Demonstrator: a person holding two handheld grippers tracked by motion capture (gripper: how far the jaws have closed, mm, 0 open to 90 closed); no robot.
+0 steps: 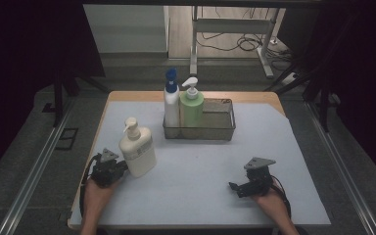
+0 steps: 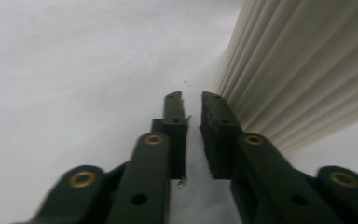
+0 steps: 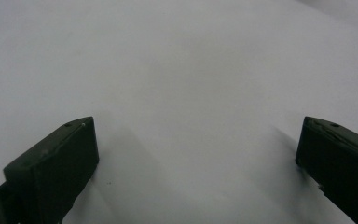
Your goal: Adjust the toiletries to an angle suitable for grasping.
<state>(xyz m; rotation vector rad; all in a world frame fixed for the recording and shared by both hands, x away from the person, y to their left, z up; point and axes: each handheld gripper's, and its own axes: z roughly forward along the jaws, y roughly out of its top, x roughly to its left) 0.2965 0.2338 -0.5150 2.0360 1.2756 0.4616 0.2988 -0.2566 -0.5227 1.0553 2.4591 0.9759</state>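
Pale grey matting covers the table (image 1: 196,181), with dark floor and a metal frame beyond its far edge. On the mat's near-left part stands a cream pump bottle (image 1: 137,149), upright, its pump head towards the left. The left gripper (image 1: 122,166) sits just to the bottle's near-left side, low at its base. In the left gripper view the bottle's ribbed cream wall (image 2: 303,74) rises immediately beside the right-hand jaw, outside the pair rather than between them; whether that jaw actually touches the wall is hard to tell, since the edge is blurred. The jaws themselves are drawn almost together, a thin slit left between their tips and nothing caught in it.

Well apart, on the near-right of the mat, the right gripper (image 1: 232,187) rests with its jaws spread wide over bare mat, nothing between them.

Farther back, near the middle of the table, a wire mesh basket (image 1: 220,128) holds two bottles at its left end: a white bottle with a blue cap (image 1: 171,100) and, touching it on the right, a green pump bottle (image 1: 191,106).
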